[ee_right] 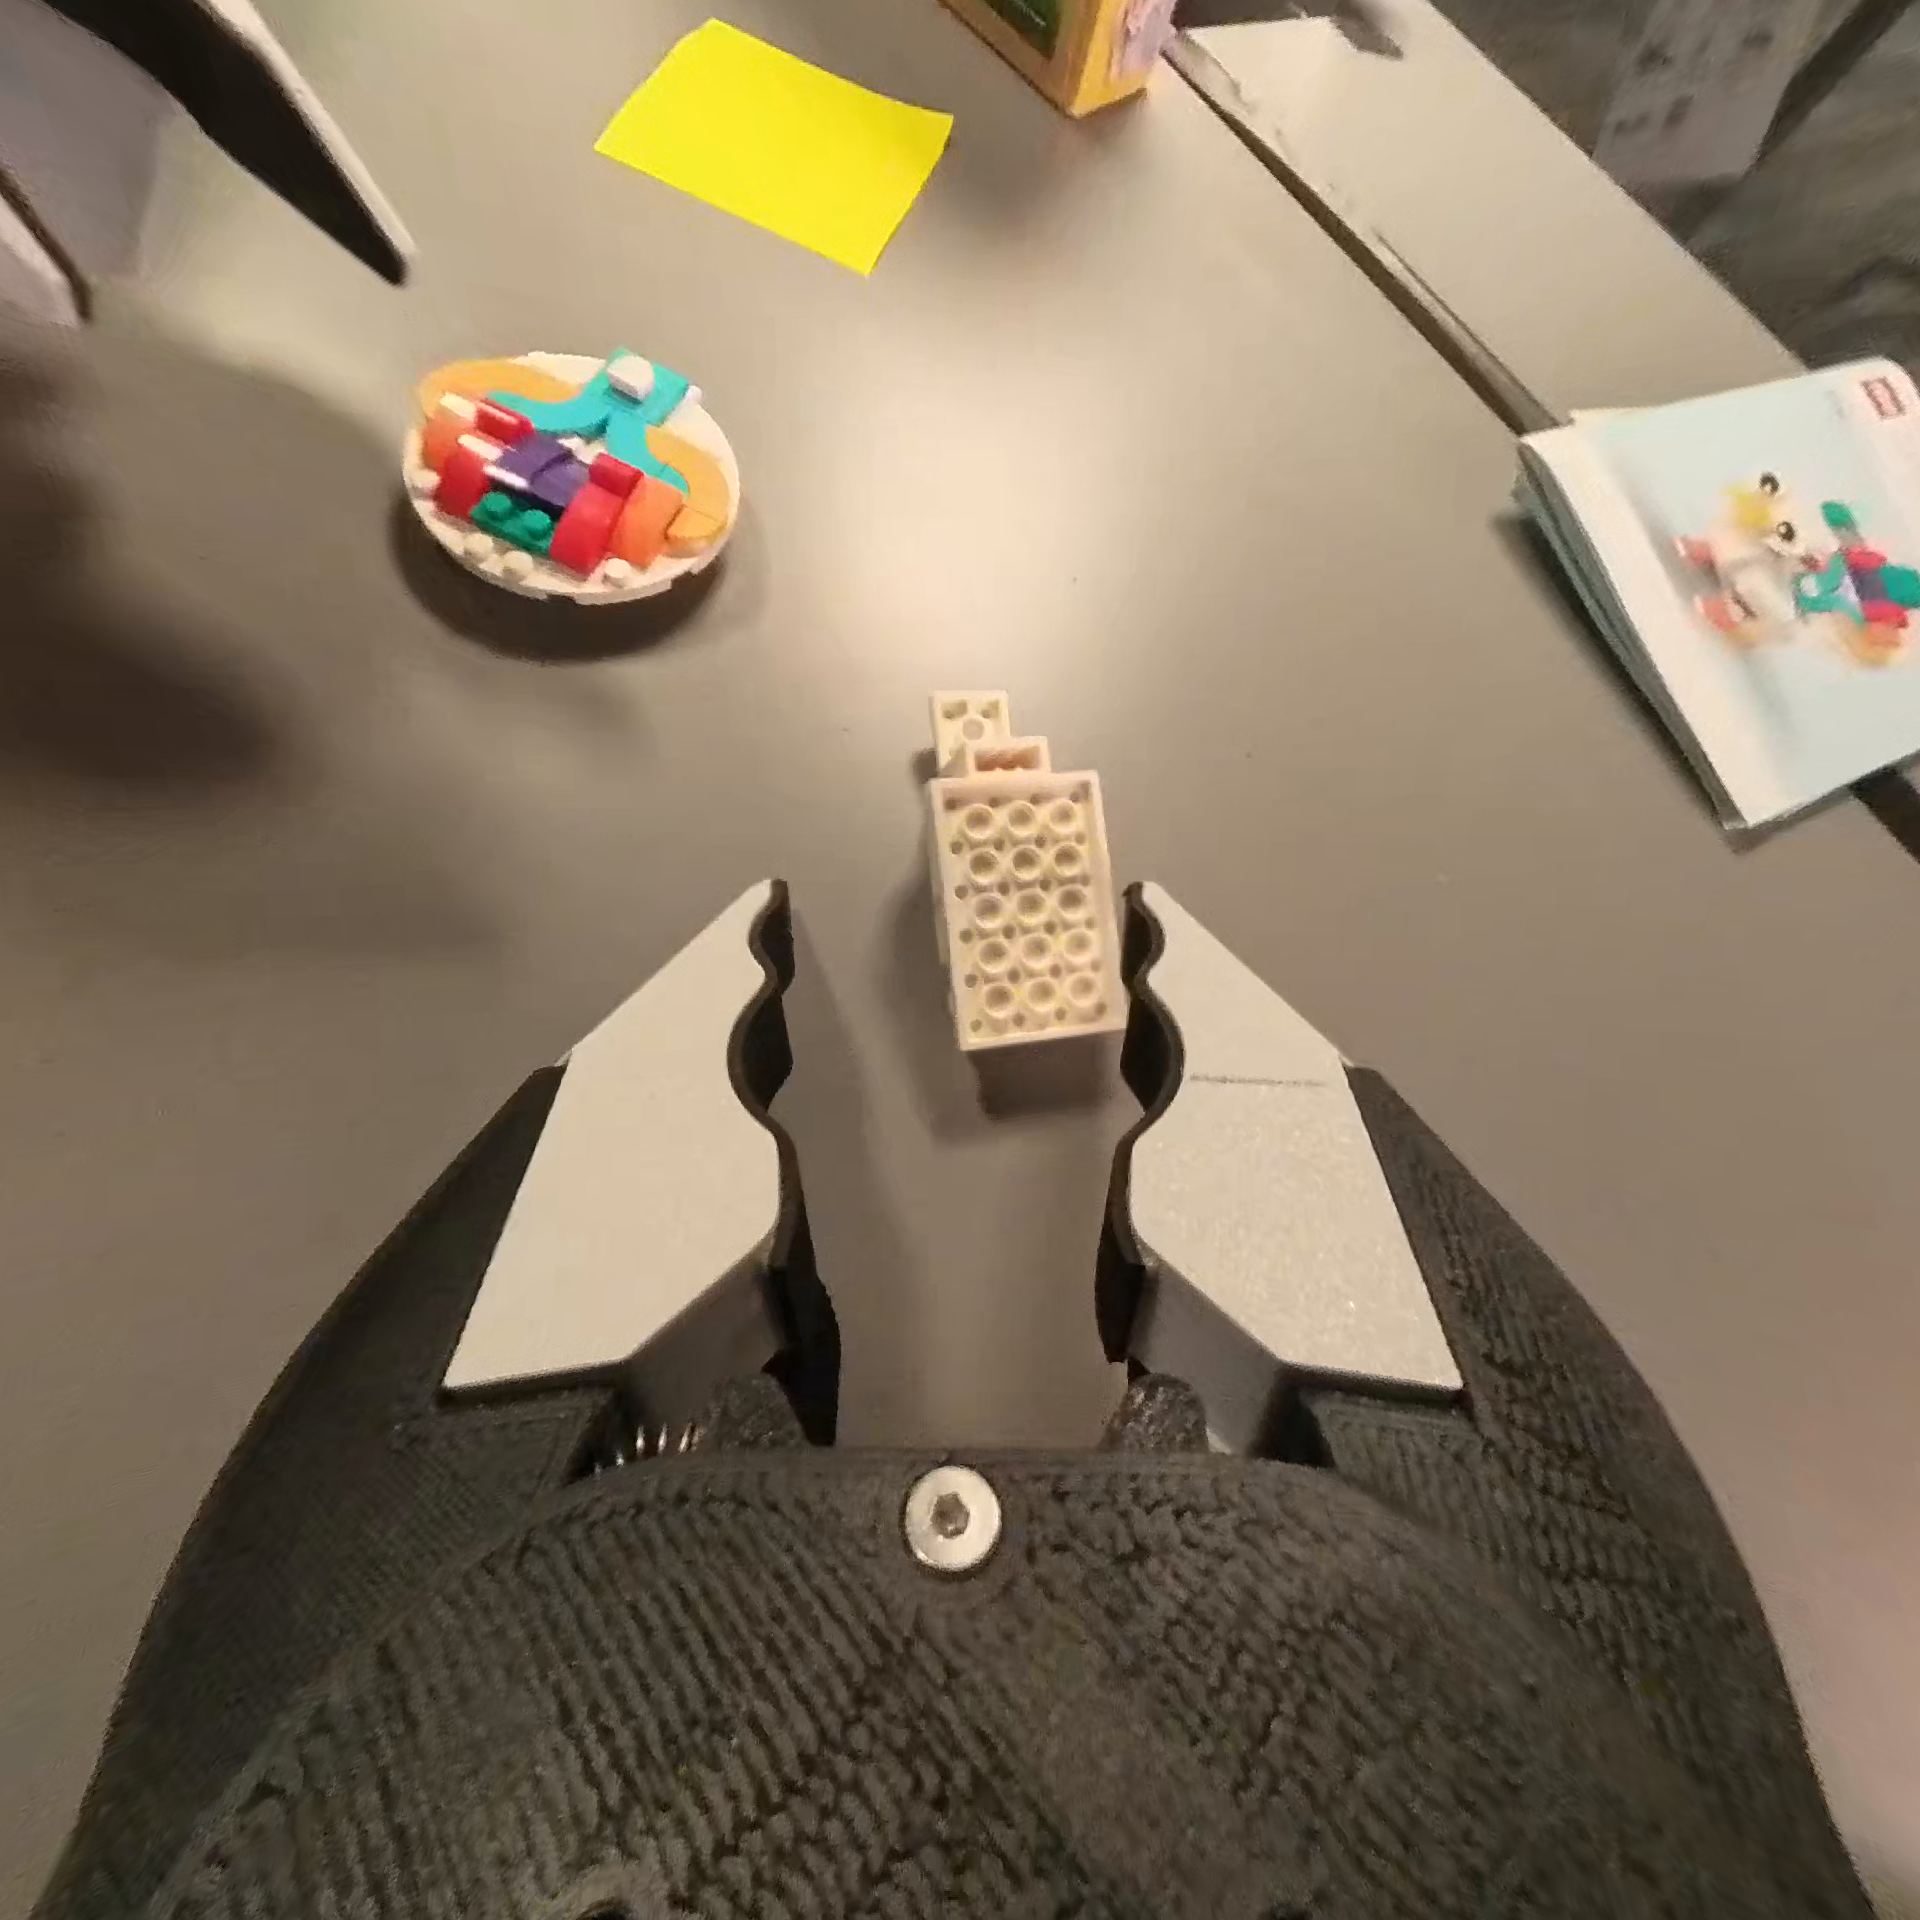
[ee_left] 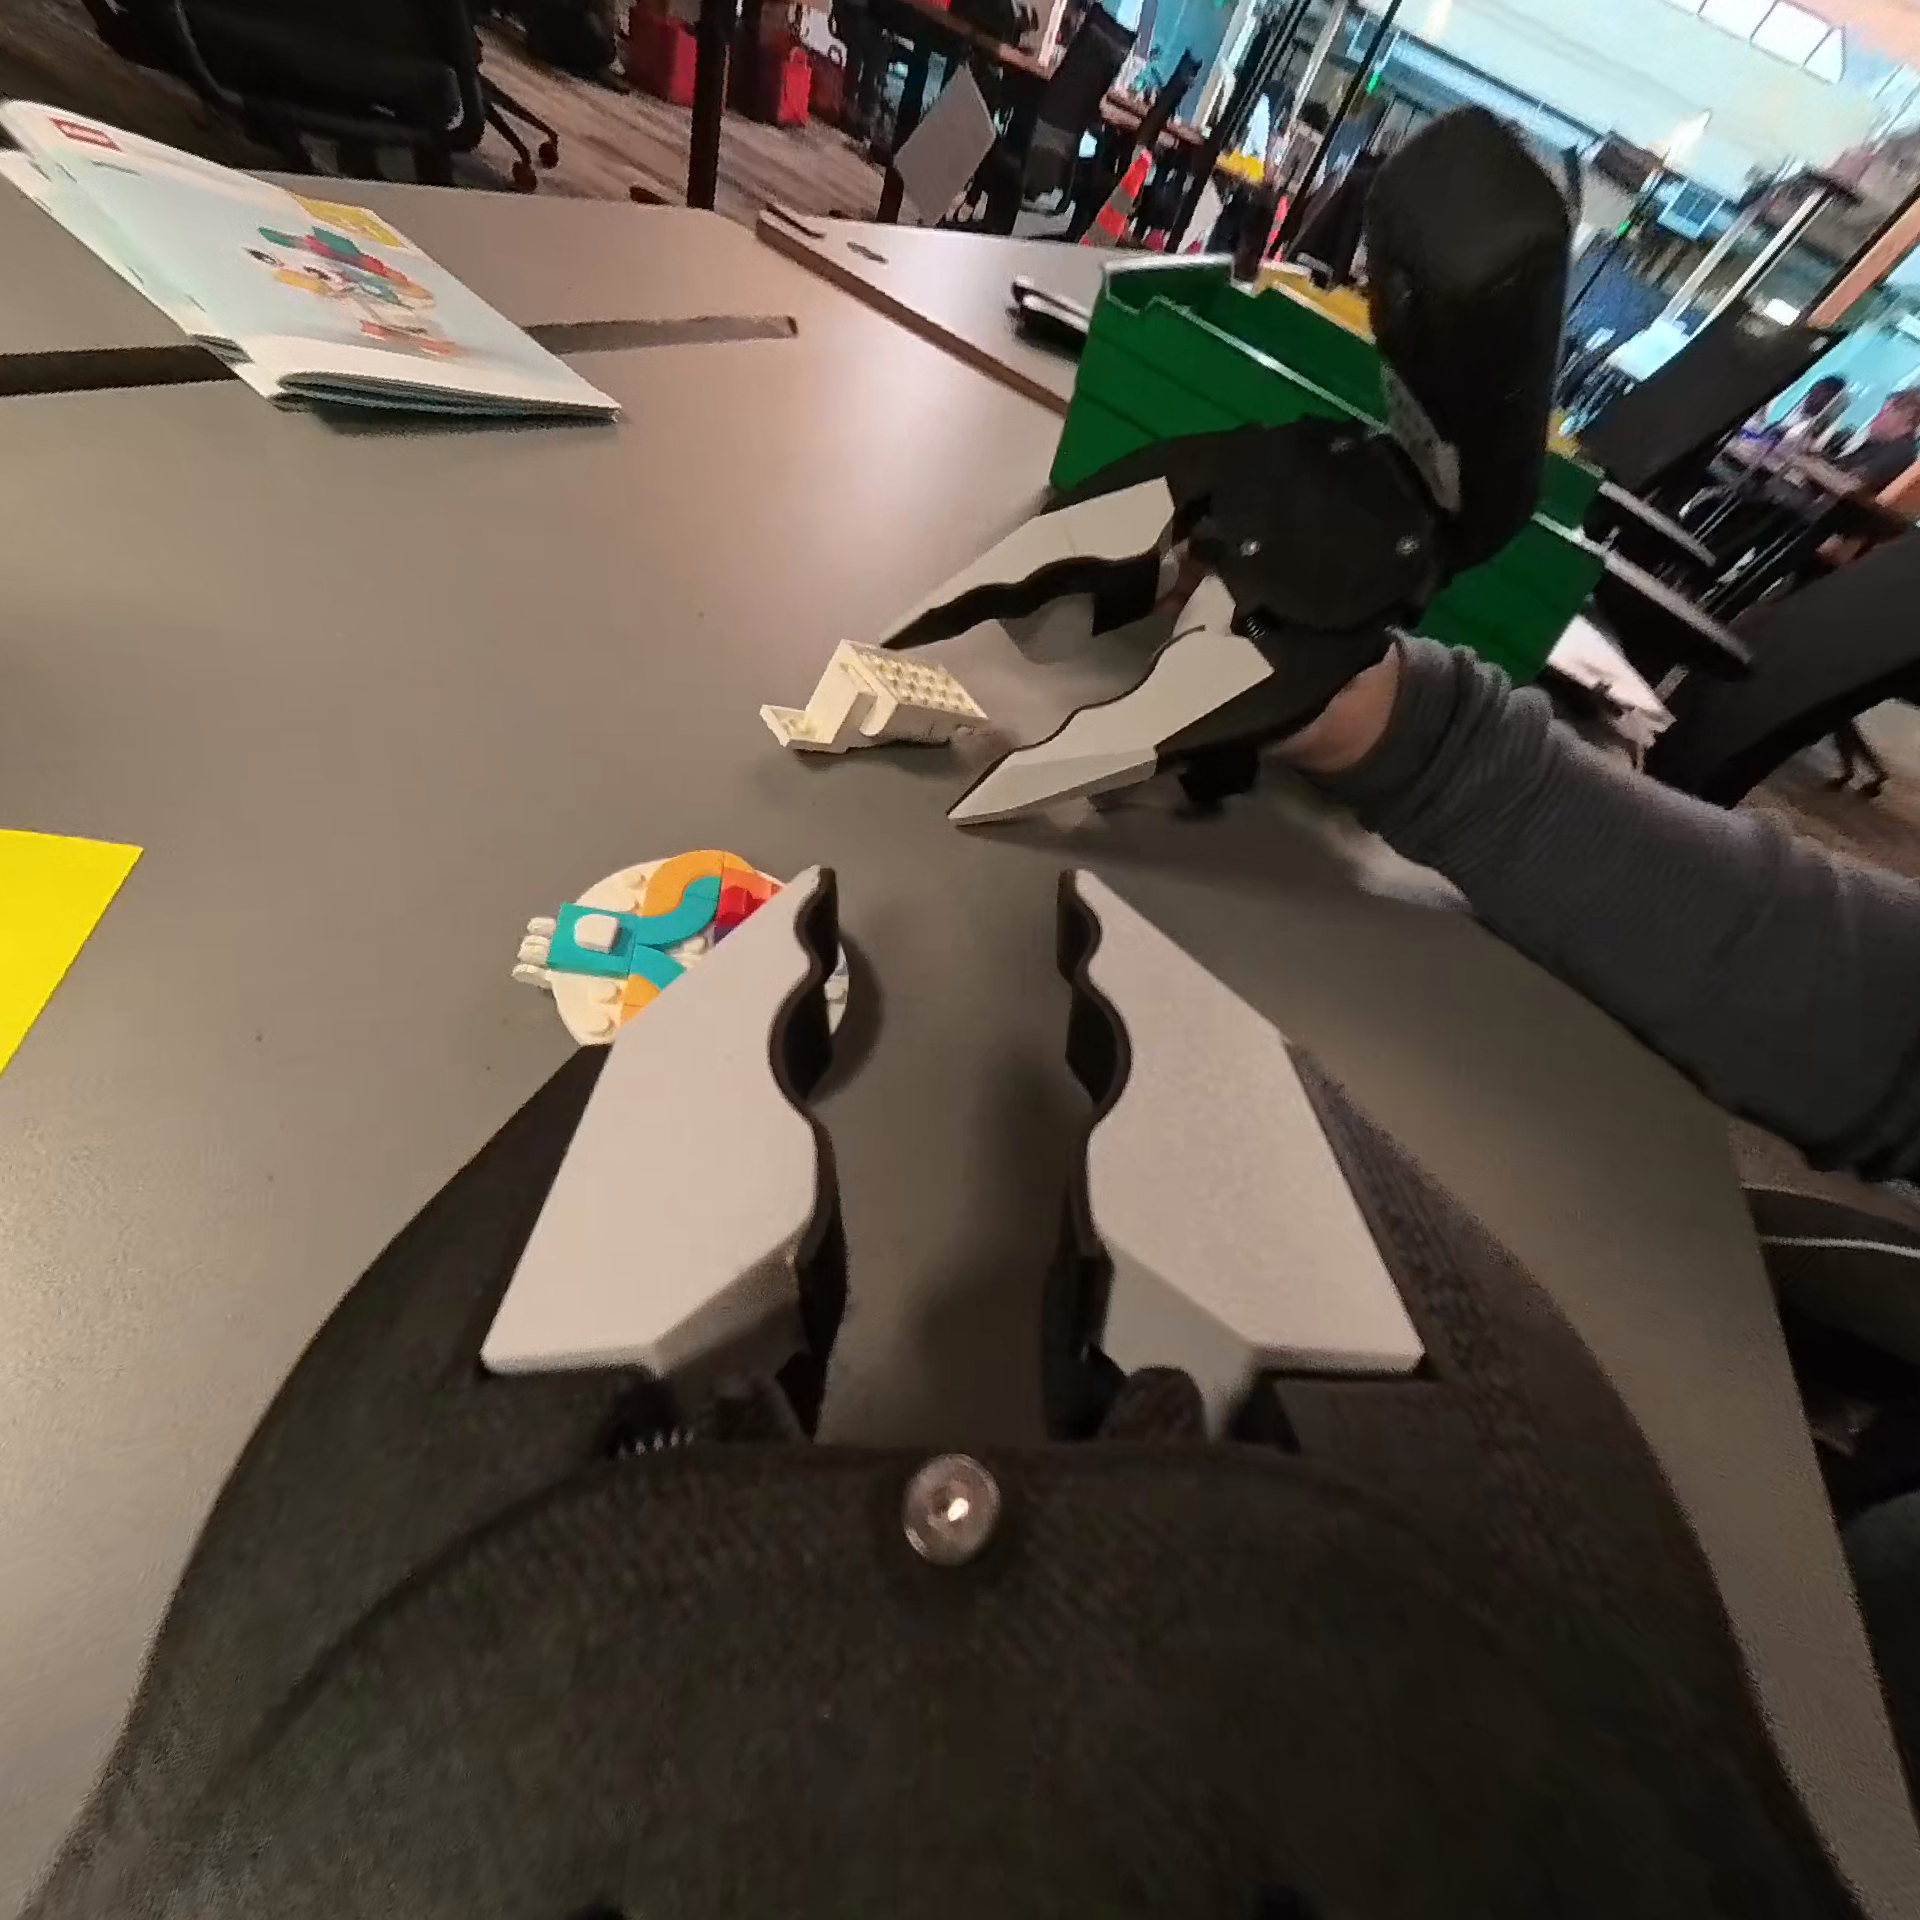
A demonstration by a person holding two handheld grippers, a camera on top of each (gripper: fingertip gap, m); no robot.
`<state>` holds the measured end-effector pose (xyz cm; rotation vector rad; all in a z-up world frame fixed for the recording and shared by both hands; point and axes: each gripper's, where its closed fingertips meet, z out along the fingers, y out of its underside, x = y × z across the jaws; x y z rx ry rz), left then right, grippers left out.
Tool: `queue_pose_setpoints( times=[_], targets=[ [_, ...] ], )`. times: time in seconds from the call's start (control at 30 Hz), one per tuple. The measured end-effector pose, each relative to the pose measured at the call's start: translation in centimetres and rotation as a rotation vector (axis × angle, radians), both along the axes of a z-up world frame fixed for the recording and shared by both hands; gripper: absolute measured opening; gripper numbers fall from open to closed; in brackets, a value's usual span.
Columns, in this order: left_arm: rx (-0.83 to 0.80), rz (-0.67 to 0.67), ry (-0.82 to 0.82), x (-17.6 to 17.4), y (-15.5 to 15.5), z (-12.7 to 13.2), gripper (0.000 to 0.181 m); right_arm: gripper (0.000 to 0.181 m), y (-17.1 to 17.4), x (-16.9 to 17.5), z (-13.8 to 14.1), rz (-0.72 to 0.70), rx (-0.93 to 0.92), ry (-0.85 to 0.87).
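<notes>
A white brick assembly point(ee_right: 1023, 914) lies underside up on the grey table point(ee_right: 1195, 499). My right gripper point(ee_right: 956, 894) is open above it, with the assembly close to the right finger point(ee_right: 1236, 1049). In the left wrist view the right gripper point(ee_left: 925, 717) straddles the same white assembly point(ee_left: 883, 696). A round white plate of coloured bricks point(ee_right: 571, 478) lies farther left. My left gripper point(ee_left: 945, 883) is open and empty, and its left finger point(ee_left: 717, 1091) covers the edge of that plate point(ee_left: 644, 935).
A yellow paper sheet point(ee_right: 779, 140) lies beyond the plate. An instruction booklet point(ee_right: 1745, 592) lies at the table's edge, also in the left wrist view point(ee_left: 301, 281). A green bin point(ee_left: 1247, 405) stands behind the right gripper. A grey sleeve point(ee_left: 1621, 894) crosses the table.
</notes>
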<state>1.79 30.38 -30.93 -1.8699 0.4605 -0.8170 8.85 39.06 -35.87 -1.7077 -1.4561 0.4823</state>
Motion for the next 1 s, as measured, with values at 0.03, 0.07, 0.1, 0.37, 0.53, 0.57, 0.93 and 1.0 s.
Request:
queue_pose_setpoints(
  times=[0.03,0.07,0.1,0.37,0.53,0.57,0.93,1.0],
  targets=[
    [-0.003,0.001,-0.019,-0.1,0.0,0.1,0.041,0.059,0.3,0.2,-0.1,-0.014,-0.019,-0.002],
    [-0.007,-0.001,-0.034,-0.2,0.0,0.2,0.041,0.055,0.4,0.3,-0.3,-0.026,-0.048,-0.004],
    [-0.007,-0.011,-0.045,-0.1,0.0,0.3,0.041,0.052,0.5,0.3,-0.4,-0.031,-0.078,-0.004],
    [0.081,-0.126,0.043,1.7,-1.3,0.5,0.036,0.033,-3.3,0.0,-0.6,0.184,-0.156,-0.010],
    [0.095,-0.226,0.207,3.1,-2.4,-1.1,0.030,0.033,-8.7,-0.5,-0.3,0.454,-0.131,-0.012],
    [0.076,-0.259,0.229,3.5,-2.8,-1.6,0.030,0.033,-9.5,-0.6,-0.2,0.488,-0.136,-0.006],
    [-0.036,-0.379,0.268,4.4,-4.4,-3.3,0.042,0.033,-12.8,-2.1,2.5,0.609,-0.158,0.136],
    [-0.039,-0.365,0.259,4.3,-4.2,-3.2,0.038,0.033,-13.1,-2.3,2.9,0.612,-0.205,0.167]
  ],
)
